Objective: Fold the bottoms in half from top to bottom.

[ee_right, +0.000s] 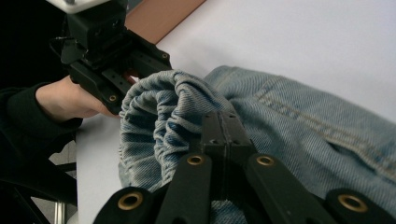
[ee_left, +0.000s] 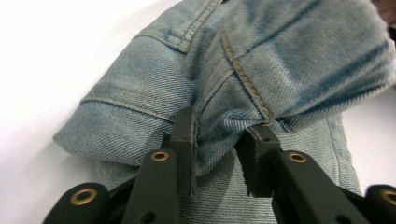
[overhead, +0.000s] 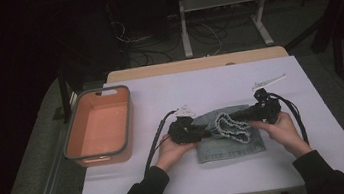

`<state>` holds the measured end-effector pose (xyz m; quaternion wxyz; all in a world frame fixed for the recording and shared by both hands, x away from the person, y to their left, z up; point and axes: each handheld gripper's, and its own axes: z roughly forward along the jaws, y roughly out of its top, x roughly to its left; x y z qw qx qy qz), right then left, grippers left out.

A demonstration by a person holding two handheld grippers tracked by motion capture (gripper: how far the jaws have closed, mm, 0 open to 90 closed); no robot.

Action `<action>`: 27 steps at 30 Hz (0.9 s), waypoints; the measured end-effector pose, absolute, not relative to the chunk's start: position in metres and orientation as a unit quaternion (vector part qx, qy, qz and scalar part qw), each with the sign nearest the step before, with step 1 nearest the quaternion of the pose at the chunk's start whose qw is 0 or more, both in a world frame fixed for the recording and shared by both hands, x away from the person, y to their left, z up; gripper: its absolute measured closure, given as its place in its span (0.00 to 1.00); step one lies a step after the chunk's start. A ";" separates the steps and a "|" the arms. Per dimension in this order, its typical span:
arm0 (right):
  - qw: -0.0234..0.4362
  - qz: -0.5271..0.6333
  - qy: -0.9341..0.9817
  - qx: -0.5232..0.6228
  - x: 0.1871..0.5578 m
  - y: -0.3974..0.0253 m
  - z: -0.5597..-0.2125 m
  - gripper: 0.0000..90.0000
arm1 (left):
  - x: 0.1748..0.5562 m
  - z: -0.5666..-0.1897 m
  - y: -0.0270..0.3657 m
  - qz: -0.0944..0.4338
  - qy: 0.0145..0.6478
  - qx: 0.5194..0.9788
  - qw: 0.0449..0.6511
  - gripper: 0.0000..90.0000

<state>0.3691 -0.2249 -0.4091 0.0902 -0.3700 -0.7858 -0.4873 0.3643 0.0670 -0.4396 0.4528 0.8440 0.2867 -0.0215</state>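
High view: a folded pair of light-blue denim shorts (overhead: 228,135) lies at lower centre of the white table (overhead: 319,158), its gathered, ruffled waistband (overhead: 232,127) raised between the two tools. Left gripper (overhead: 205,134) enters from frame left; in the left gripper view its serrated black jaws pinch a bunched fold of twill beside a tan-stitched seam (ee_left: 243,77). Right gripper (overhead: 235,117) enters from frame right; in the right gripper view its jaws are pressed together on the crinkled elastic edge. A rectangular orange bin (overhead: 98,127), grey-rimmed, sits at left, well apart.
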 end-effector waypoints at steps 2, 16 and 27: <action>0.090 -0.487 -0.785 -0.372 0.367 -0.225 -0.410 0.99 | 0.364 -0.439 0.068 -0.028 0.300 0.840 0.452 0.74; 0.091 -0.493 -0.785 -0.364 0.357 -0.225 -0.409 0.99 | 0.360 -0.432 0.085 -0.049 0.338 0.835 0.431 0.52; 0.096 -0.483 -0.798 -0.347 0.349 -0.210 -0.409 0.98 | 0.360 -0.435 0.093 -0.061 0.353 0.829 0.431 0.50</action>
